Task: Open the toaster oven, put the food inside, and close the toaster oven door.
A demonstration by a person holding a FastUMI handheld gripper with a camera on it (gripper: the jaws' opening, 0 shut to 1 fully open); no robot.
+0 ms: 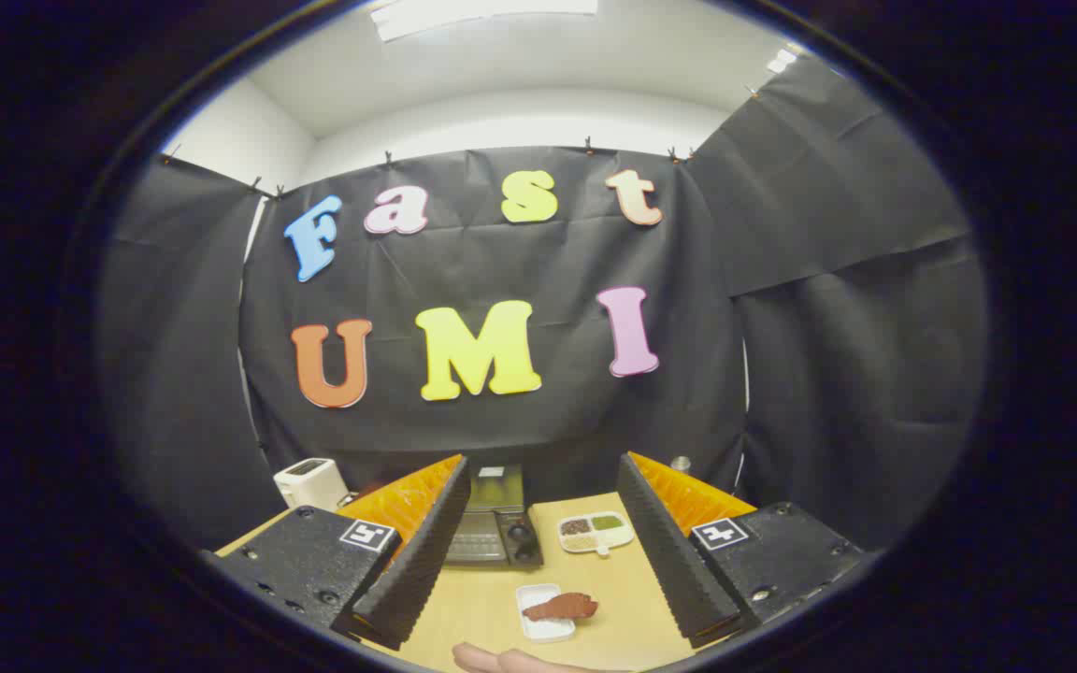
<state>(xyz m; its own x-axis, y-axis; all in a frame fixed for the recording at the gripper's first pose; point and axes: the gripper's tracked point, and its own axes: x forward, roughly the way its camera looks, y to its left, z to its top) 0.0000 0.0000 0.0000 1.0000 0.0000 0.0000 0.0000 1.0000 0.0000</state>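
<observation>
Your bench [632,598] is a light wooden top that ends at the black cloth wall behind it. Bare wood lies between the jaws, around the small white tray [543,614], and between that tray and the things farther back.

The toaster oven [494,523] stands at the back of the bench, beyond the jaws and partly hidden by the inner edge of your left jaw. It is dark, with a glass-fronted door facing you and two round knobs on its right side. The door looks closed, though at this size you cannot be sure.

The food [561,608] is a reddish-brown piece lying across the small white tray, between the jaws and nearer than the oven. It overhangs the tray's right rim.

A white divided dish [595,533] with brown, green and pale fillings sits just right of the oven. A white toaster [311,483] stands well off beyond the left jaw. Part of a hand [510,661] rests on the bench's near edge, just short of the tray.

Your gripper [538,598] is spread wide: jaws released, black ribbed pads well apart, nothing held or touched.
</observation>
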